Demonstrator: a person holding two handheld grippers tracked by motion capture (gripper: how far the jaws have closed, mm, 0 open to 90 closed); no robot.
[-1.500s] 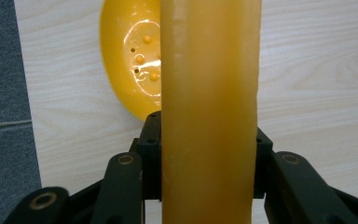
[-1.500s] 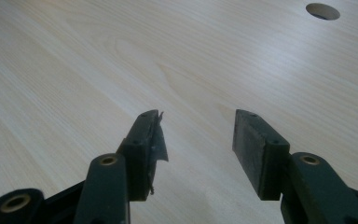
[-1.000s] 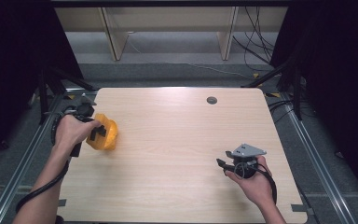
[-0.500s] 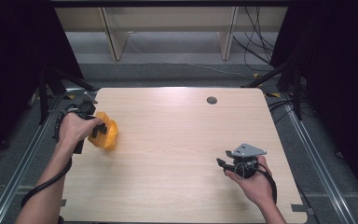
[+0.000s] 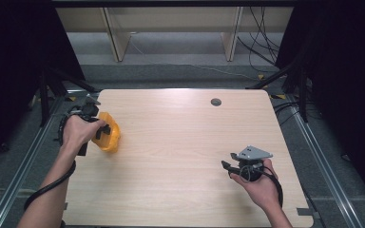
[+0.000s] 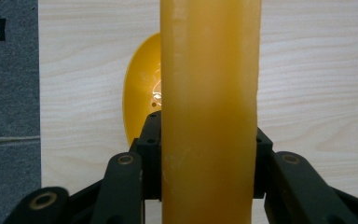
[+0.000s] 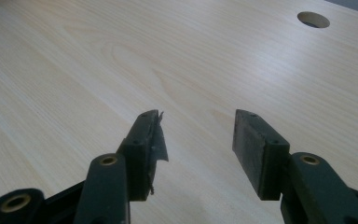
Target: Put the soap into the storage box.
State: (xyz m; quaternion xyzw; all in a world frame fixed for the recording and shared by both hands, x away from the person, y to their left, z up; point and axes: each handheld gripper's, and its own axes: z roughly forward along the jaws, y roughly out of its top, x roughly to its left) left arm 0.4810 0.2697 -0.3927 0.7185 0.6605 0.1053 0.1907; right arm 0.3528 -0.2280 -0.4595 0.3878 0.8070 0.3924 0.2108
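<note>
A: High view: the left gripper (image 5: 96, 129) has its fingers clenched on a yellow scoop (image 5: 109, 137), at the left edge of the desk (image 5: 180, 142).

B: The left gripper view agrees. The handle (image 6: 209, 112) fills the gap between both pads, with the bowl (image 6: 142, 88) behind it.

A: The grip looks square. I'd keep the handle centred in the pads so the bowl can't swing when it moves.

B: And the right gripper (image 5: 228, 167)?

A: Fingers (image 7: 256, 149) released, nothing between them, low over the desk near the front right.

B: Room?

A: Plenty. The middle is bare; a cable hole (image 5: 216, 101) sits at the far side. The scoop is close to the left edge, so I'd carry it inward, not outward.
</note>
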